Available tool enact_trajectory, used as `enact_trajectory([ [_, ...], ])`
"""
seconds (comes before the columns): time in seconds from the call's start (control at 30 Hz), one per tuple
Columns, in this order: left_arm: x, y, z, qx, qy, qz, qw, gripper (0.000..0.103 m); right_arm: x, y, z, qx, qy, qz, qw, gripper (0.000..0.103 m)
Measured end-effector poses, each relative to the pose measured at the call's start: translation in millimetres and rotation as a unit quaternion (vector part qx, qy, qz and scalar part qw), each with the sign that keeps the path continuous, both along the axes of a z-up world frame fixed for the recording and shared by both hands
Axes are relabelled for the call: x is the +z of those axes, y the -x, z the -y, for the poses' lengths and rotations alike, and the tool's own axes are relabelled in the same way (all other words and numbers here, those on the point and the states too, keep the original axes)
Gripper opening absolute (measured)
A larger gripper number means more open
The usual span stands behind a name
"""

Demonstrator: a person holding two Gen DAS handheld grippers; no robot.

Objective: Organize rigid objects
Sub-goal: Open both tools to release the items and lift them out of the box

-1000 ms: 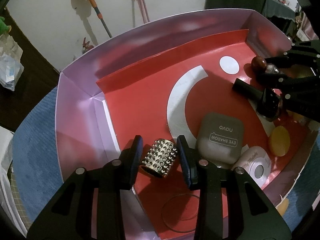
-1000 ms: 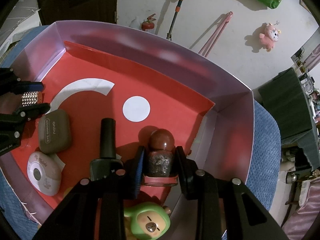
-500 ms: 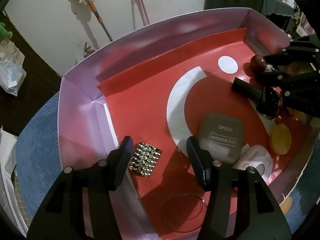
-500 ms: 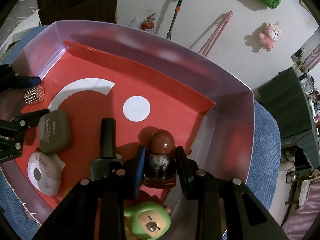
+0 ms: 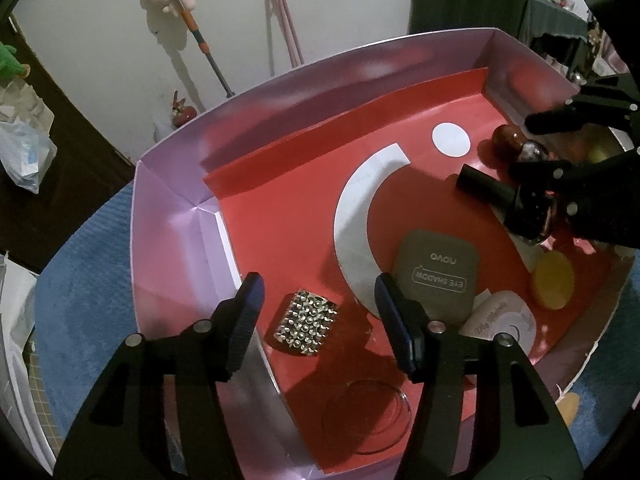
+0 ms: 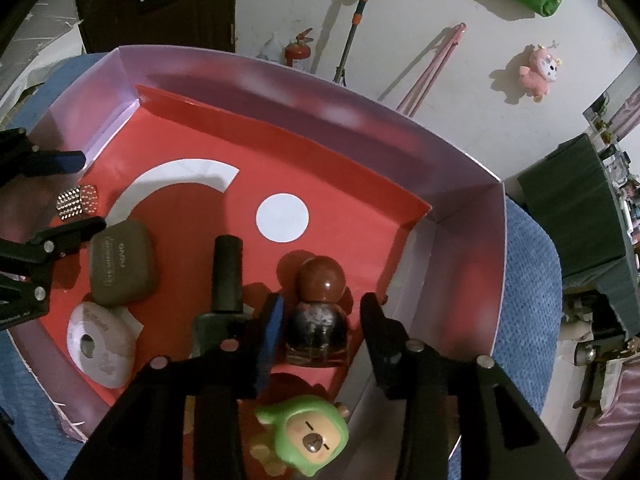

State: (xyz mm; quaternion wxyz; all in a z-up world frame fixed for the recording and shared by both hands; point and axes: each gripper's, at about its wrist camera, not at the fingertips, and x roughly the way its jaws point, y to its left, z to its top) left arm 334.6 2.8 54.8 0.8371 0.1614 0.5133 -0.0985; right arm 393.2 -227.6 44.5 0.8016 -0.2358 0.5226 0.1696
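Both tongs had just let go inside the red-floored box [image 5: 280, 176]: the left tongs [image 5: 320, 320] were spreading around the studded cylinder [image 5: 306, 329], now lying free near the left wall. The right tongs [image 6: 320, 332] were opening off the round-capped bottle [image 6: 318, 320], standing in the right corner, so both seemed placed.

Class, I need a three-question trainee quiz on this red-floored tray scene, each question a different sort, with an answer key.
1. True or false: the studded silver cylinder is clamped by the left gripper.
2. Which item lies beside the grey eye shadow case? A) round white tape dispenser B) green bear figurine C) dark bottle with round brown cap
3. Fill in: the bottle between the right gripper fingers stands on the tray's ____ floor.

Key: 1 false, the jaws are opening, clear of it. 2 A. 3 red.
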Motion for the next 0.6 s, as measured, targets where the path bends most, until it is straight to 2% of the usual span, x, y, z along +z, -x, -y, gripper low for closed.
enact_trajectory([
  [0.03, 1.1, 0.6, -0.6, 0.000, 0.001, 0.002, 1.0000, 0.057, 1.1, 1.6, -0.6, 0.000, 0.004, 0.006, 1.000, 0.057],
  [0.07, 2.4, 0.4, -0.5, 0.000, 0.002, 0.003, 1.0000, 0.058, 1.9, 3.0, -1.1, 0.000, 0.008, 0.011, 1.000, 0.059],
  [0.13, 5.3, 1.3, -0.9, 0.000, 0.007, 0.007, 1.0000, 0.059, 4.9, 5.1, -0.3, 0.000, 0.005, 0.014, 1.000, 0.060],
  [0.2, 9.8, 4.9, -2.2, 0.002, 0.018, 0.013, 0.9997, 0.067, 7.5, 6.9, 2.1, -0.005, -0.002, 0.010, 1.000, 0.060],
  [0.4, 28.2, 24.4, -5.0, 0.003, 0.046, 0.039, 0.9982, 0.069, 23.4, 19.6, 6.9, -0.009, -0.009, 0.026, 1.000, 0.060],
  [0.47, 39.9, 38.7, -4.5, -0.001, 0.061, 0.053, 0.9967, 0.069, 33.5, 29.0, 10.0, -0.008, -0.016, 0.035, 0.999, 0.061],
  [0.53, 51.8, 46.9, -2.3, -0.006, 0.072, 0.069, 0.9950, 0.070, 44.3, 38.4, 11.7, -0.007, -0.025, 0.046, 0.999, 0.067],
  [0.6, 65.8, 58.6, -1.3, -0.010, 0.083, 0.092, 0.9922, 0.075, 59.1, 50.4, 15.3, -0.006, -0.041, 0.060, 0.997, 0.070],
])
